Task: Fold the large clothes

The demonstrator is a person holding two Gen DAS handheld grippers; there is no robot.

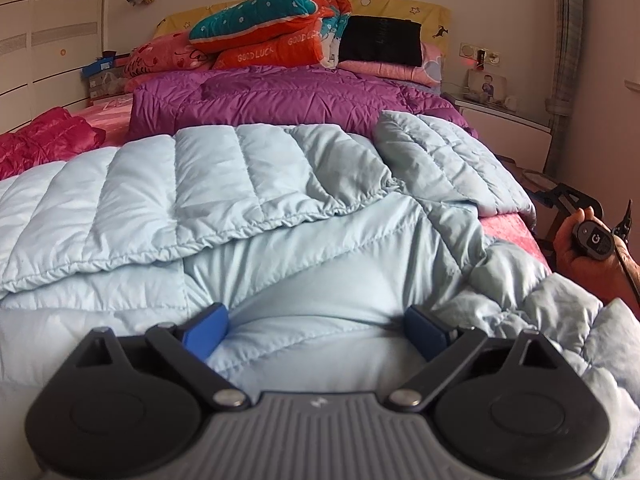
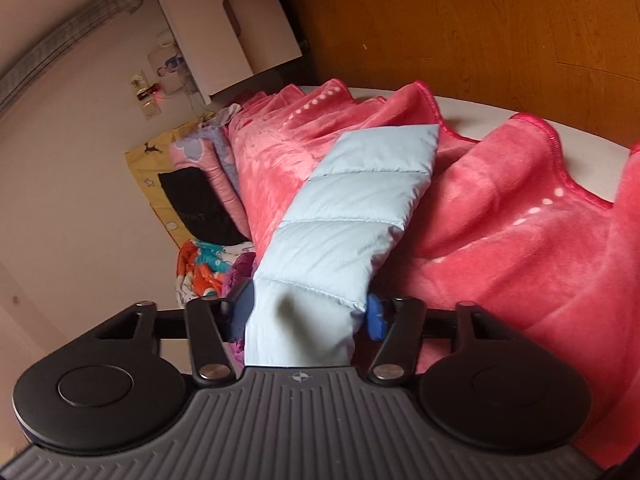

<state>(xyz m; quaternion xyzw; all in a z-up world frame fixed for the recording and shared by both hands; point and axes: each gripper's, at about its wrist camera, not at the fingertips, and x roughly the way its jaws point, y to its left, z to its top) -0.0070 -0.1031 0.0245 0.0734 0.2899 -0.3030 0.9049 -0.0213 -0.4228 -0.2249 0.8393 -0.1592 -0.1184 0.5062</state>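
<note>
Your right tongs [image 2: 308,316] clamp the sleeve [image 2: 352,216] of the pale blue coat [image 1: 200,184], which lies spread across the bed [image 1: 508,232], the sleeve hanging over the bed's edge on the pink blanket [image 2: 520,248]. Your left tongs [image 1: 316,332] stand apart, pressed into the coat's lining. The slick, puffy sleeve could slide out of the grip if you pull fast; with nothing pinning the coat, it may drag off the bed.
</note>
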